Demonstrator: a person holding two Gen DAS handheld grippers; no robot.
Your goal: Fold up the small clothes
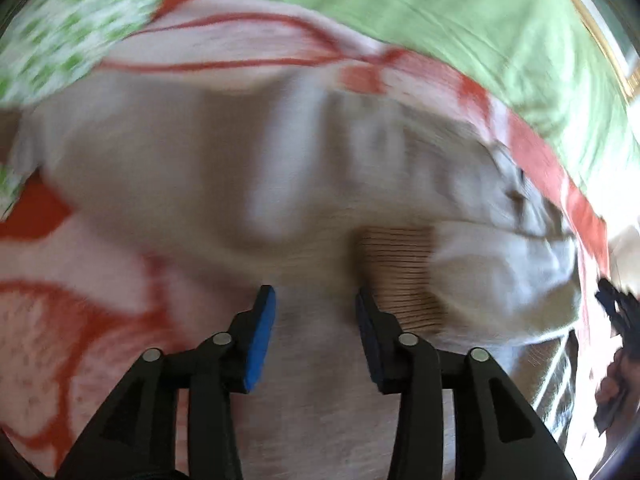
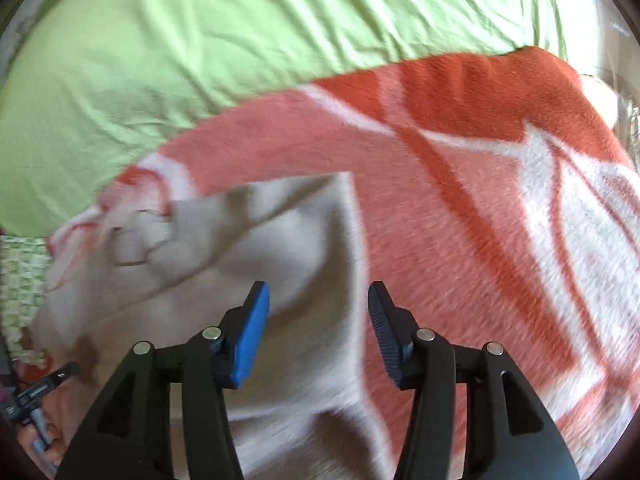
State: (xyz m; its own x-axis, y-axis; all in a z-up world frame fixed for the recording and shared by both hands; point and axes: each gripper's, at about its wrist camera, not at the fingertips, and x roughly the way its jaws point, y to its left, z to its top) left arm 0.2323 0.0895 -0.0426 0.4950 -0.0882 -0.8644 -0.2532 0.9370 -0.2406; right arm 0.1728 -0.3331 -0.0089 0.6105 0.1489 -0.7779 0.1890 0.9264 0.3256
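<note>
A small beige garment (image 1: pixel 224 184) lies spread and rumpled on an orange-and-white patterned blanket (image 1: pixel 52 320). A tan ribbed patch (image 1: pixel 400 272) of it shows just beyond my left gripper (image 1: pixel 316 300), which is open and empty right above the cloth. In the right wrist view the same beige garment (image 2: pixel 256 264) lies to the left, its right edge running between the fingers of my right gripper (image 2: pixel 318 298), which is open and empty over it. The blanket (image 2: pixel 500 208) fills the right side. Both views are blurred by motion.
A light green bed sheet (image 2: pixel 200 40) lies beyond the blanket, also in the left wrist view (image 1: pixel 440 12). A green-and-white checked cloth (image 1: pixel 68 36) sits at the far left. The other gripper's dark tip (image 2: pixel 44 390) shows at the lower left of the right wrist view.
</note>
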